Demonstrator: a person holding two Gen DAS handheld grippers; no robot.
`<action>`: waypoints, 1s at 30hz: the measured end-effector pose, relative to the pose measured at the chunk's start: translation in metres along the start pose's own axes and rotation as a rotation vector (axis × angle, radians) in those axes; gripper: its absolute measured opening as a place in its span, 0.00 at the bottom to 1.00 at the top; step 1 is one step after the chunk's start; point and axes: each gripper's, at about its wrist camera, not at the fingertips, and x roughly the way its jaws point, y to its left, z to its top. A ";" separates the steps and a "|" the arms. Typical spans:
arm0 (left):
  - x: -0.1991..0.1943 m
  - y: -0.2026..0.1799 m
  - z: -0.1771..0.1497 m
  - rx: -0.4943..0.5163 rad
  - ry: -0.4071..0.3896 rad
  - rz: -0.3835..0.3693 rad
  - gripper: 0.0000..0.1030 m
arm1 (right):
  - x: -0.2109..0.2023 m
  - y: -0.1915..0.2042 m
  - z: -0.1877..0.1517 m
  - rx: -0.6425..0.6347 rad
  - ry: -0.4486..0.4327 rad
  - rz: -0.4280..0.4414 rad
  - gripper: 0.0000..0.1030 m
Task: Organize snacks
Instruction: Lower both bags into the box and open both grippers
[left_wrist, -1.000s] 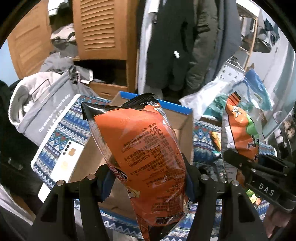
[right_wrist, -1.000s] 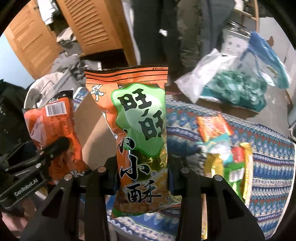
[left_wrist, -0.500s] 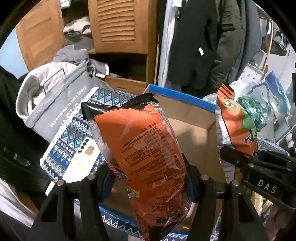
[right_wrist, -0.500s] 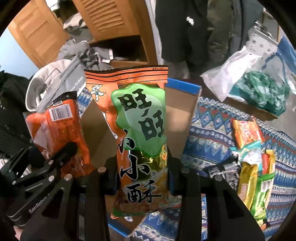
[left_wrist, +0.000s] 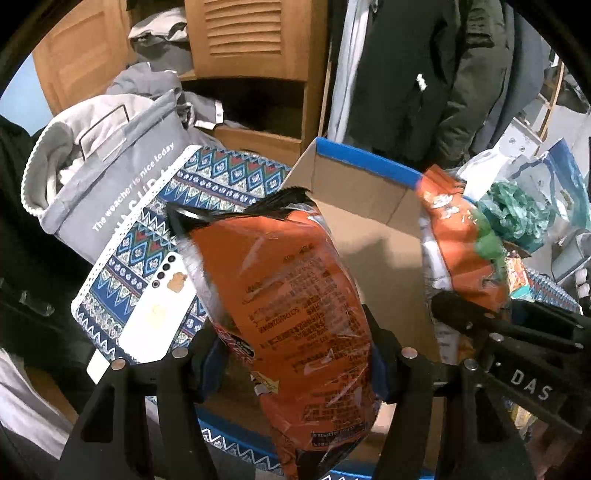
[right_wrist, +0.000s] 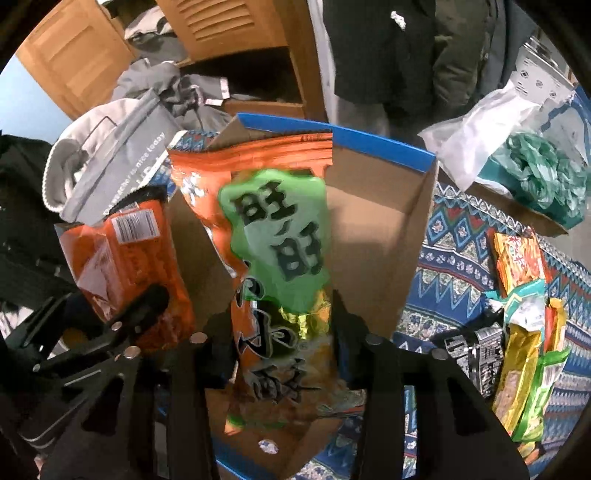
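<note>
Above the blue-rimmed cardboard box (right_wrist: 373, 236), the right gripper (right_wrist: 284, 343) is opening around its green-and-orange snack bag (right_wrist: 273, 236); the left gripper (left_wrist: 295, 360) clamps its orange foil packet (left_wrist: 291, 295); the loose wrappers (right_wrist: 517, 325) on the patterned cloth remain.

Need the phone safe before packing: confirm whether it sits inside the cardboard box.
No, the white phone lies on the patterned cloth, outside the cardboard box and left of it.

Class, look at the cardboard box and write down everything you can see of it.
The cardboard box is plain brown corrugated card inside, with a bright blue band along its top rim. It is open at the top and sits on the blue patterned cloth. Its far corner and inner walls show, with shadows on them. The green-and-orange snack bag, blurred, hangs over its opening between the right gripper fingers, whose jaws are opening. The orange snack bag in the left gripper also hangs over it.
</note>
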 end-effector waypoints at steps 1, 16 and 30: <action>0.002 0.001 0.000 -0.001 0.006 0.009 0.63 | 0.000 -0.001 0.000 0.002 -0.001 -0.005 0.55; -0.010 -0.001 -0.005 0.008 0.007 0.005 0.78 | -0.023 -0.015 0.000 0.021 -0.054 -0.032 0.67; -0.028 -0.027 -0.013 0.013 0.014 -0.085 0.78 | -0.053 -0.049 -0.018 0.024 -0.082 -0.078 0.67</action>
